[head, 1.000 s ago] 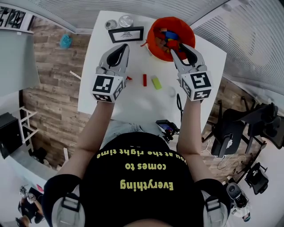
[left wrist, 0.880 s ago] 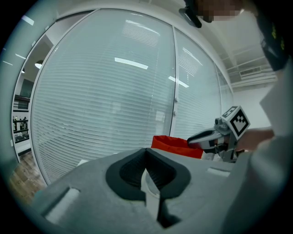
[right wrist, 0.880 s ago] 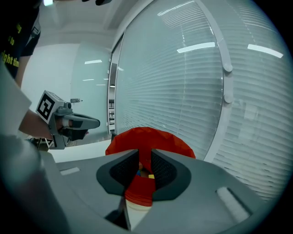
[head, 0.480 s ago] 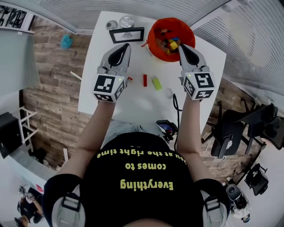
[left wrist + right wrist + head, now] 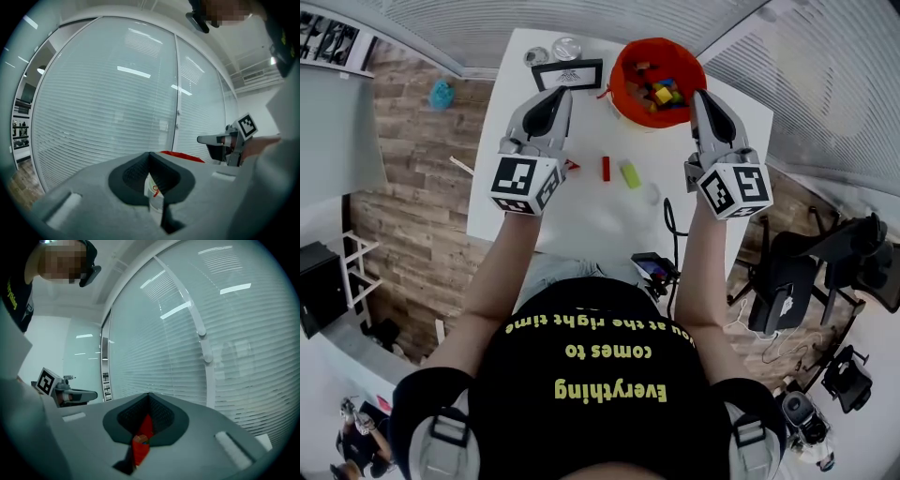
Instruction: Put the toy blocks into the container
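Note:
The orange container (image 5: 623,84) stands at the far right of the white table (image 5: 581,220), with several coloured blocks inside. A red block (image 5: 606,168), a green block (image 5: 630,174) and a small red piece (image 5: 572,165) lie on the table before it. My right gripper (image 5: 701,94) hangs shut beside the container's right rim, with nothing in it; between its jaws in the right gripper view (image 5: 149,395) only the container (image 5: 143,432) below shows. My left gripper (image 5: 560,94) is raised at the left of the blocks, its jaw tips (image 5: 150,154) together and empty.
A framed card (image 5: 567,73) and two round metal lids (image 5: 551,49) sit at the table's far edge. A black cable (image 5: 669,220) and a phone (image 5: 652,269) lie near the front edge. Office chairs (image 5: 797,272) stand to the right.
The right gripper, open over the container a second ago, has shut and moved up and to the right, off the container. The left gripper rose slightly.

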Tool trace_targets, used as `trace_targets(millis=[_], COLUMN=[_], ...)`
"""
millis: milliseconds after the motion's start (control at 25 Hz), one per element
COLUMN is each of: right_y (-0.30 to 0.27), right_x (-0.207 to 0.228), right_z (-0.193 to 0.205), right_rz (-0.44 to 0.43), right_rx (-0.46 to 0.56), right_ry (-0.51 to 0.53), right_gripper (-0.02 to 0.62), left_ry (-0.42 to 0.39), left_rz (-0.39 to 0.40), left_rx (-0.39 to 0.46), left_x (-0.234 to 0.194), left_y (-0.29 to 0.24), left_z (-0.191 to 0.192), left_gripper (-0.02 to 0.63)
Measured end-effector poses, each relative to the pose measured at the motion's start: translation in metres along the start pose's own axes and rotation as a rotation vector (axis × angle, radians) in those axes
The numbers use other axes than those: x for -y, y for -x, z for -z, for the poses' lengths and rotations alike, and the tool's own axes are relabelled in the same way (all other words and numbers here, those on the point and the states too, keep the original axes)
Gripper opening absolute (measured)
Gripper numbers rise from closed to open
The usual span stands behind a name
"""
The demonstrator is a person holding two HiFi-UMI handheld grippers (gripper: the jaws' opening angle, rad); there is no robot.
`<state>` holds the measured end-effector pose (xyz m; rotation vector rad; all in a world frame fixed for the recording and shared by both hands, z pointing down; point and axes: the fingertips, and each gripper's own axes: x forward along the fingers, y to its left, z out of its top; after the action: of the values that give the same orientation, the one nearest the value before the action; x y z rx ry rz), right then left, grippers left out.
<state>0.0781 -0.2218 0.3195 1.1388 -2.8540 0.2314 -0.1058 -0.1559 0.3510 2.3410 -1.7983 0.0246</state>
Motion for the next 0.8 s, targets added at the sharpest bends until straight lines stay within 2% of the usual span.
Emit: trace_targets(millis=[600, 800], right_y=[0.051, 0.063], right_x=[-0.020, -0.026], right_z=[-0.049, -0.056], right_rz=[0.059, 0.072], right_rx=[0.159, 0.154], right_ry=[0.020, 0.024], right_gripper=[0.006, 0.006], left_ry=[-0.048, -0.064], left_rz=[-0.002, -0.001], left_rx=[0.074, 0.094], left_x=[0.007, 0.010], left_y=[0.036, 0.047], left_z=[-0.038, -0.049], left_gripper=[-0.003, -0.002])
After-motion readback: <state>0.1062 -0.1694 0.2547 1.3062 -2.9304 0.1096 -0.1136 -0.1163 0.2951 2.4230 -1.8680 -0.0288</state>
